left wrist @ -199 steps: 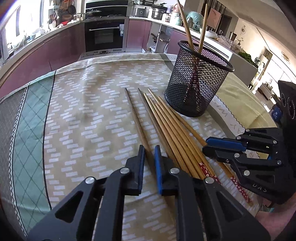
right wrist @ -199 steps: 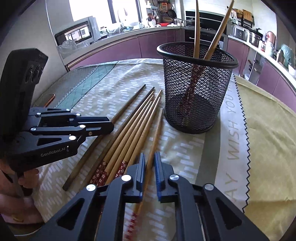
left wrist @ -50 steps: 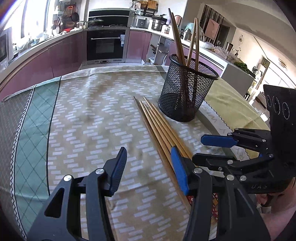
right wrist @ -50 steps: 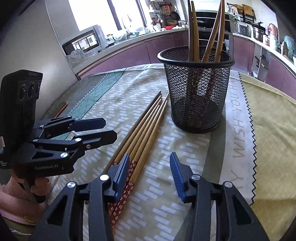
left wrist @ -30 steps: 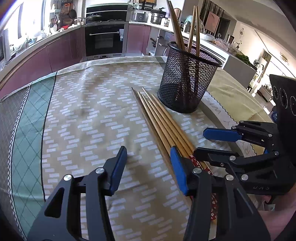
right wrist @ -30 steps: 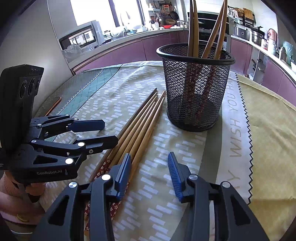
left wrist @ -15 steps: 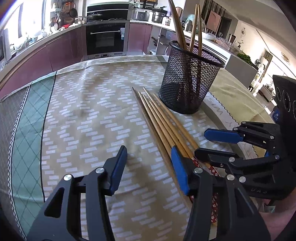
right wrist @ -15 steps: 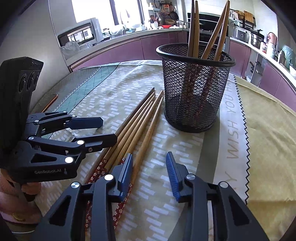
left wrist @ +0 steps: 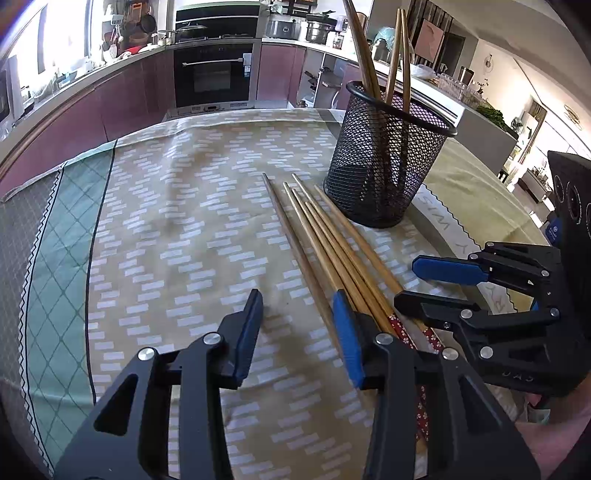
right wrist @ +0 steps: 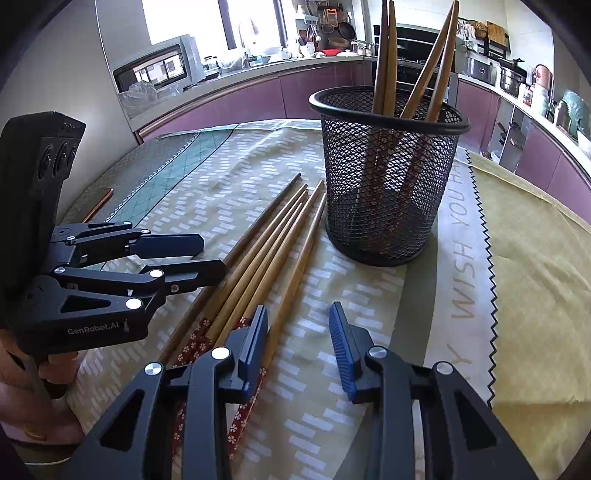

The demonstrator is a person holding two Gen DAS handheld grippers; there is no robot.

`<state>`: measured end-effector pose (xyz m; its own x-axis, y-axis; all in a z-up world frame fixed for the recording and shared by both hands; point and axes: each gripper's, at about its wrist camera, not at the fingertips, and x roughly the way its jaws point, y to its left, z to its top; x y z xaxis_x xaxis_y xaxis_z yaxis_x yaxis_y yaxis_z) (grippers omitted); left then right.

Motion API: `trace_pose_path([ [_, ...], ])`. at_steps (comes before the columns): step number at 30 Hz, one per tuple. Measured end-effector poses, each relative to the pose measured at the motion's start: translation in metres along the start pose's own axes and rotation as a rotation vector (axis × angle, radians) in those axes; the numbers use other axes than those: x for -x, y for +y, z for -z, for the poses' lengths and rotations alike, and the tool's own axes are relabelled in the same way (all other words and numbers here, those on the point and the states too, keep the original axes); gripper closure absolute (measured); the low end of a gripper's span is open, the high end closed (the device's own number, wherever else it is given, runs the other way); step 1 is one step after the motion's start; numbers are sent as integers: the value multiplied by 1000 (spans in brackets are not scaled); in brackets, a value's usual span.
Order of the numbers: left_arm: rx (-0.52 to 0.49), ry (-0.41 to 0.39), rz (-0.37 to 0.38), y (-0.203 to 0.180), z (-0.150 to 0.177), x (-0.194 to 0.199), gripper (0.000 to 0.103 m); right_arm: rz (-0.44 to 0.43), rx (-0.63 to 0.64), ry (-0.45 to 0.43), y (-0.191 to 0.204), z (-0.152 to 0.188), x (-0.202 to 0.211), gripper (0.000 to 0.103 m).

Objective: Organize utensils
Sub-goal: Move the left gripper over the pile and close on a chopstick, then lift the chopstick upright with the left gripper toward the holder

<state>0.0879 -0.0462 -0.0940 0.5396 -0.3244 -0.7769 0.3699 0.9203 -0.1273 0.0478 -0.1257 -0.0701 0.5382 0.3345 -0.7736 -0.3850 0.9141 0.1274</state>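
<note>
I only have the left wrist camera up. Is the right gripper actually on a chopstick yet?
Observer: No. The right gripper is open. Its jaws have just been closing with only tablecloth between them; the nearest chopstick runs by its left finger, ungripped.
Operator: How many are in the holder? I count three.
Observer: The right wrist view shows four in the mesh holder.
Operator: Anything else on the table?
Observer: A flat copper-edged thing lies near the far left edge; I cannot tell what it is.

A home kitchen: built-in oven (left wrist: 214, 75), purple cabinets (right wrist: 258, 98), pots (left wrist: 314, 31) along the counter.
</note>
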Motion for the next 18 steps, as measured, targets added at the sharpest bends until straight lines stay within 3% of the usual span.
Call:
trace_pose_path([
  [4, -16, 1, -25, -5, -6, -6, 66, 21, 8, 3, 3, -4, -3, 76],
  [12, 13, 4, 8, -5, -8, -8, 91, -14, -33, 1, -1, -4, -3, 94],
  [18, 39, -3, 6, -3, -5, -4, 93, -41, -92, -19, -12, -2, 2, 97],
])
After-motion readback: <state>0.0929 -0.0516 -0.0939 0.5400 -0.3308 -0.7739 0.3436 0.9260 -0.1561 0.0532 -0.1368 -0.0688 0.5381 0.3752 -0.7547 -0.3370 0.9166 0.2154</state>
